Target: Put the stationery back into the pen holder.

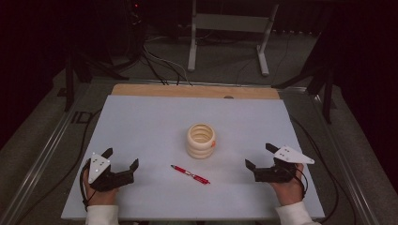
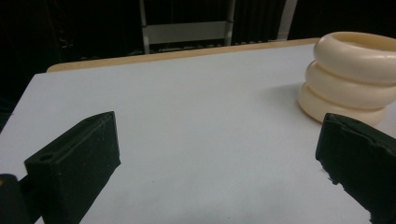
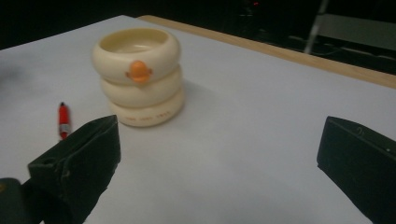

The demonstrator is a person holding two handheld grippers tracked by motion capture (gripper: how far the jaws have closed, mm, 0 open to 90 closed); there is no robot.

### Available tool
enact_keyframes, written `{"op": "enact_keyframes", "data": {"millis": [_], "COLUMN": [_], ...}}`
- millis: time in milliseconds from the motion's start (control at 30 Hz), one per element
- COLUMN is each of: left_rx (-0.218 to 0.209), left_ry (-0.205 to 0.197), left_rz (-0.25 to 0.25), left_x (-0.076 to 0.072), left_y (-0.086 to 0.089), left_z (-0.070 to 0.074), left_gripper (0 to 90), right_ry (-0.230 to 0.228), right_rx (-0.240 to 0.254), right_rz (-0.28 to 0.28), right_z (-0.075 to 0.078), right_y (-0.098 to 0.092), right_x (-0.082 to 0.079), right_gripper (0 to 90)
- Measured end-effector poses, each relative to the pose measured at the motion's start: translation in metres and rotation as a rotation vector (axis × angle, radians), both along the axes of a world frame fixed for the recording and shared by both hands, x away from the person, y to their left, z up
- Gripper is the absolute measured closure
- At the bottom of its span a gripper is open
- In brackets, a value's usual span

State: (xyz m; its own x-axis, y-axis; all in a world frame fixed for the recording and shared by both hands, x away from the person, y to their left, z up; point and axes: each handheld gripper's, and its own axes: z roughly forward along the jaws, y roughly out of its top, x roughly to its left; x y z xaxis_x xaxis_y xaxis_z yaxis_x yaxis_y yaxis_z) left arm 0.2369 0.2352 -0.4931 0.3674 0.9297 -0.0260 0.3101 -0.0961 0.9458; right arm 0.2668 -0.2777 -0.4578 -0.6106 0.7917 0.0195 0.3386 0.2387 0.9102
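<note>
A cream ribbed cup [image 1: 201,140] shaped like three stacked rings stands upright mid-table, with a small orange knob on its side [image 3: 138,71]. A red pen [image 1: 190,174] lies flat on the table in front of it. My left gripper [image 1: 121,159] rests open at the near left, its jaws wide apart over bare table, the cup [image 2: 351,77] off to its right. At the near right my right gripper [image 1: 261,156] is open too, nothing between its jaws; the cup [image 3: 138,75] and the pen's end [image 3: 63,120] lie ahead to its left.
The white table top [image 1: 141,126] has a wooden strip [image 1: 197,91] along its far edge. Beyond it on the floor stand a metal frame [image 1: 230,33] and cables [image 1: 159,65]. Cables also trail down both sides of the table.
</note>
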Motion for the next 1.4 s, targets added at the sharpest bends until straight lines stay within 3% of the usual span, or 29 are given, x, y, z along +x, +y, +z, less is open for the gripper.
{"op": "enact_keyframes", "data": {"millis": [133, 400, 567, 1000, 1233, 1300, 1400], "left_rx": [-0.013, -0.028, -0.028, -0.031, -0.035, -0.035, -0.034], "left_ry": [0.03, 0.038, 0.036, 0.035, 0.036, 0.037, 0.038], "left_rz": [0.01, 0.026, 0.026, 0.02, 0.019, 0.017, 0.015], "left_x": [0.002, 0.004, 0.004, 0.004, 0.004, 0.005, 0.005], "left_y": [0.001, 0.002, 0.001, 0.001, 0.001, 0.001, 0.0], "left_z": [0.0, -0.003, -0.004, -0.004, -0.005, -0.005, -0.005], "left_gripper": [0.3, 0.3, 0.3, 0.3, 0.3, 0.3, 0.3], "right_ry": [0.02, 0.082, 0.131, 0.142, 0.18, 0.204, 0.212], "right_rx": [-0.004, -0.066, -0.08, -0.121, -0.206, -0.284, -0.319], "right_rz": [0.059, 0.196, 0.227, 0.352, 0.42, 0.44, 0.447], "right_z": [0.007, 0.007, 0.011, 0.023, 0.013, 0.005, 0.0], "right_y": [0.016, 0.057, 0.082, 0.135, 0.164, 0.178, 0.185], "right_x": [0.007, 0.018, 0.023, 0.027, 0.027, 0.025, 0.026], "right_gripper": [0.1, 0.1, 0.2, 6.3, 16.7, 21.4, 24.9]}}
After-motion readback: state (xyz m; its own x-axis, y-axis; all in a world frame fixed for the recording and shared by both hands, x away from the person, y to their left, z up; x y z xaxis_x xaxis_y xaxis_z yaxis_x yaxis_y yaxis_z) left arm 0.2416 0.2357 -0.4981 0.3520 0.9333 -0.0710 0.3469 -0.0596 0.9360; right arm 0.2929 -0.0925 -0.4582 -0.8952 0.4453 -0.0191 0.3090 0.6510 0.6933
